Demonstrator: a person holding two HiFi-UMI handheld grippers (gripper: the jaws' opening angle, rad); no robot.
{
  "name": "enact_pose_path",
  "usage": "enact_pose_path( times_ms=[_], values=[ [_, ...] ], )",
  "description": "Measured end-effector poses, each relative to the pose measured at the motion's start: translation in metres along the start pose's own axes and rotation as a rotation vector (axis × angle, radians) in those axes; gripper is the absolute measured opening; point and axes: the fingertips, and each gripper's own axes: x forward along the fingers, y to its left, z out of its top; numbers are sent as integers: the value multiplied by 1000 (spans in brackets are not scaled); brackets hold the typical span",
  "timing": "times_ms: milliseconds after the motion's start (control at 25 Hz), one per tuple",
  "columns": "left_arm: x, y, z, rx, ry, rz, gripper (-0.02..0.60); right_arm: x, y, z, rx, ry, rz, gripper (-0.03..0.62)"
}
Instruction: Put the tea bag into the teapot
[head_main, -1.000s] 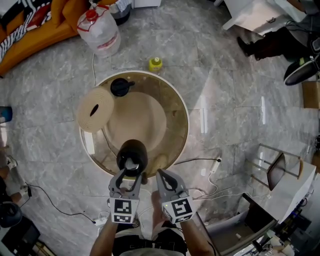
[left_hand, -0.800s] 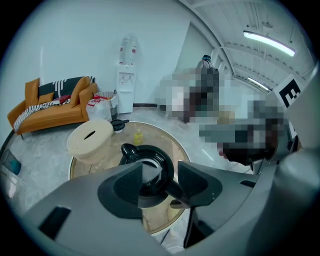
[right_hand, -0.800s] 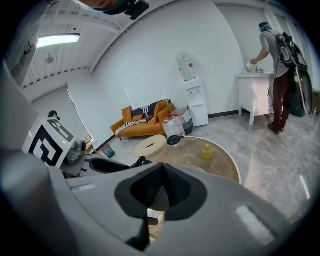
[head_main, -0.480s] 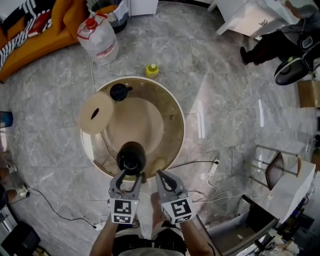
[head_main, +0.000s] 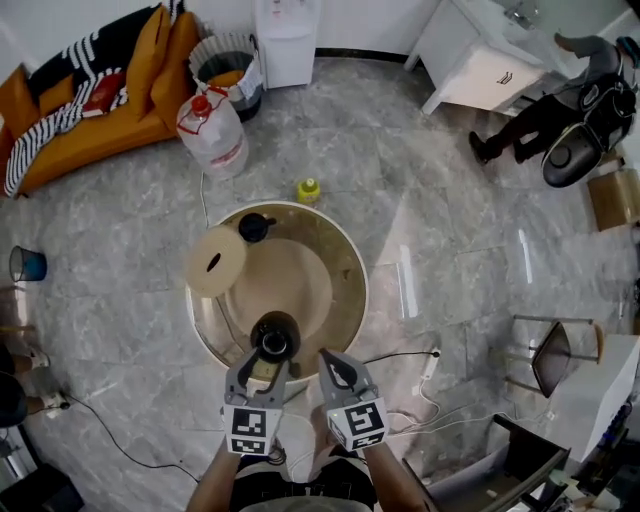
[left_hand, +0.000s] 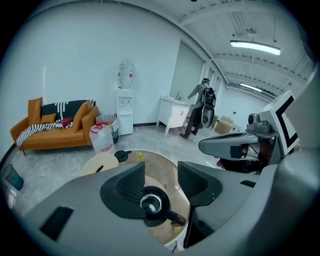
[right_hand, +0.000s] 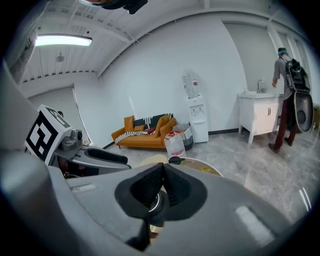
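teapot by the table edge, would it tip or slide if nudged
The teapot looks round and broad, so it probably resists tipping. On the smooth glass table it may slide, and it sits near the edge. Its lid lies apart, so contents could spill.

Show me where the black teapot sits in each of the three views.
Head view: teapot at the round table's near edge, below centre.
Left gripper view: low centre, beyond the left tool's open jaws.
Right gripper view: a sliver under the right tool's shut jaws.
Shared landmark: the orange sofa.
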Motion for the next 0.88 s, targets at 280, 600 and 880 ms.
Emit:
enact_pose_path(
  times_ms=[280, 600, 880],
  values=[
    [-52, 4, 75, 46, -132, 23, 198, -27, 20, 76, -49, -107, -15, -2],
    [-115, -6, 158, 128, -283, 55, 122, -79, 35, 157, -100, -222, -66, -2],
    [-174, -9, 201, 173, -374, 68, 69, -127, 61, 208, -131, -322, -99, -2]
  ],
)
